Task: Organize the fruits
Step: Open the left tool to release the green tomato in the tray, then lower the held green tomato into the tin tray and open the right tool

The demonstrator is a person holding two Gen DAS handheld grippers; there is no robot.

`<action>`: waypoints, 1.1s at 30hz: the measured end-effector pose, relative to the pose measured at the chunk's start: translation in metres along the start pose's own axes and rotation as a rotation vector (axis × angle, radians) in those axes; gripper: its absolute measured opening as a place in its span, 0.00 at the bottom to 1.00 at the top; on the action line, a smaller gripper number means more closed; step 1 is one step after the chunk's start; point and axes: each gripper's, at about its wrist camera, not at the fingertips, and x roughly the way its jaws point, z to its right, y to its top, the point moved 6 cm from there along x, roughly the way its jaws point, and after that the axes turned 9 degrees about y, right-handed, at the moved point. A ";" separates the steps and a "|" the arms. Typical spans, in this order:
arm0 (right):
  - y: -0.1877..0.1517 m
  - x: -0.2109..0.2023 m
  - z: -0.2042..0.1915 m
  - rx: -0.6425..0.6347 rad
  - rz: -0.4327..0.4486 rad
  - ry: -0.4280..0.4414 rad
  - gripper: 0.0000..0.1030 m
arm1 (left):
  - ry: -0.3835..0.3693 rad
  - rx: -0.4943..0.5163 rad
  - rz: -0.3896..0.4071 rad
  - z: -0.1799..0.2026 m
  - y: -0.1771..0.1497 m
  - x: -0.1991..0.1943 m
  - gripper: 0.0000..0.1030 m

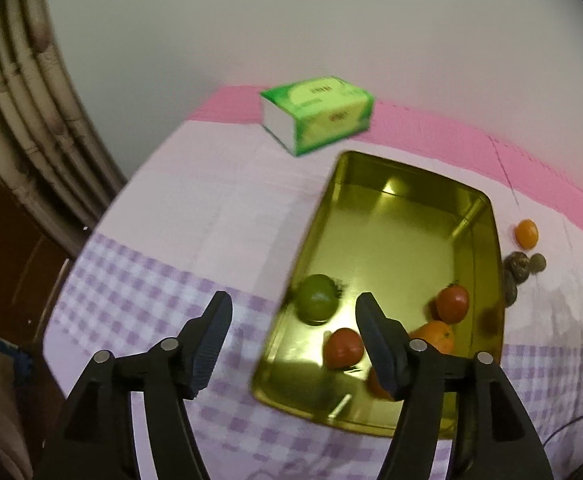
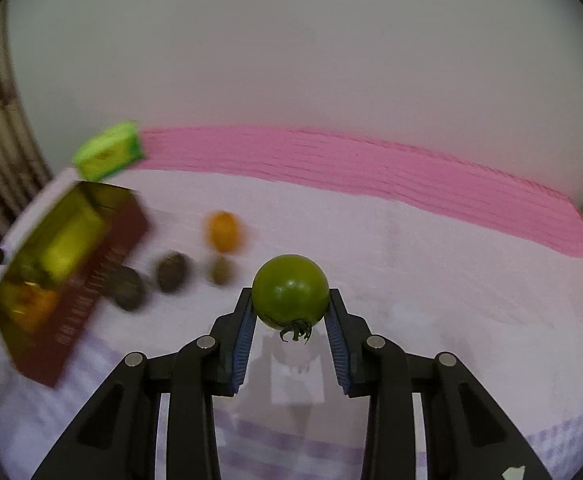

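So I'm holding a green tomato (image 2: 290, 289) in my right gripper (image 2: 290, 312), pinched between the two blue pads just at the tips, stem pointing down at the bedsheet (image 2: 411, 280). It's hanging in the air, well apart from the gold tray (image 1: 403, 232), which is sitting off to my left.

My left gripper (image 1: 291, 344) is hovering over the near end of the tray with the jaws spread and nothing between them. Already lying in the tray: another green tomato (image 1: 317, 298), two red tomatoes (image 1: 452, 303) and an orange (image 1: 437, 336). An orange (image 2: 224, 230) and a few dark brown fruits (image 2: 171, 271) are sitting out on the sheet beside the tray.

What I'm worrying about: the grip is only on the tomato's lower half, right at the fingertips, and it's round and smooth, so if I'm swinging over too fast it could squirt out and roll off the bed. Squeezing harder probably bruises it. Also the tray's near end is getting crowded, so dropping it there could knock the others around. And my two grippers are heading for the same spot, so I might be bumping them together.
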 end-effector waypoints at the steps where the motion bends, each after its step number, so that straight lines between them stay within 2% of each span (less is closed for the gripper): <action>1: 0.005 0.001 -0.015 -0.014 0.002 0.032 0.31 | 0.015 -0.005 0.003 -0.006 0.000 -0.002 0.65; 8: 0.026 0.021 -0.123 -0.148 -0.032 0.198 0.31 | 0.147 -0.020 -0.023 -0.047 -0.023 -0.005 0.66; 12: 0.028 0.038 -0.171 -0.222 -0.053 0.248 0.31 | 0.149 -0.062 -0.067 -0.063 -0.037 -0.004 0.66; 16: 0.027 0.059 -0.207 -0.281 -0.091 0.267 0.31 | 0.154 -0.086 -0.056 -0.070 -0.037 -0.007 0.66; 23: 0.020 0.089 -0.237 -0.354 -0.153 0.250 0.31 | 0.149 -0.074 -0.050 -0.066 -0.037 -0.008 0.68; 33: 0.002 0.114 -0.249 -0.392 -0.230 0.235 0.32 | 0.138 -0.081 -0.063 -0.065 -0.035 -0.008 0.69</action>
